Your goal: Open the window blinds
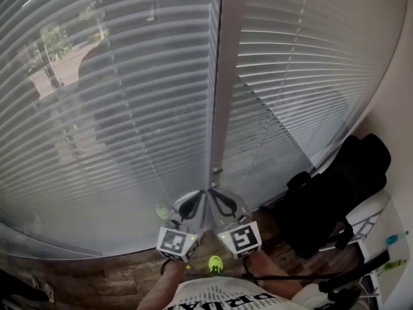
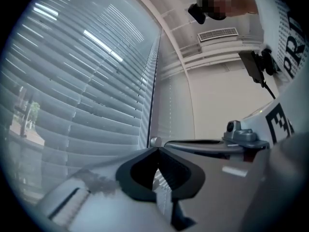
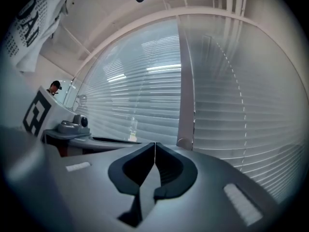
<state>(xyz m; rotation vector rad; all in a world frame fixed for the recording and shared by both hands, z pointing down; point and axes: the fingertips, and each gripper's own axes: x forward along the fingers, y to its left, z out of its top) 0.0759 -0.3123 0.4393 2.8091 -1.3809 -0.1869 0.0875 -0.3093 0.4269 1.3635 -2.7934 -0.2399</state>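
1. Task thing: two slatted blinds cover the window. The left blind [image 1: 116, 121] fills the left and centre of the head view and the right blind [image 1: 303, 63] the upper right. A pale upright frame post [image 1: 222, 76] stands between them.
2. Progress: nothing is opened yet, as I read it. Both blinds hang full length, down to near the floor. Trees and a building show hazily through the left blind at upper left, so its slats may be partly tilted. The right blind reads as solid.
3. What's left: find the control, then tilt or raise each blind. No view shows a wand or pull cord clearly, so I can't tell which control you need.
4. Your left gripper [image 1: 202, 194] has its jaws pressed together with nothing between them. Its tip sits low centre in the frame, just below a small round knob [image 1: 215, 171] on the post. Can't tell whether it touches the knob.
5. Your right gripper [image 1: 213, 194] is the same: jaws together and empty. Its tip is right beside the left one's.
6. Room to move: there is open wood floor [image 1: 116, 273] at lower left. A black bulky thing [image 1: 335, 199], chair or bag, crowds the lower right, so mind it when you swing right.
7. Edges: the slats lie close ahead of both tips. They look thin and would likely bend if jabbed. The post edge runs up between the two blinds.
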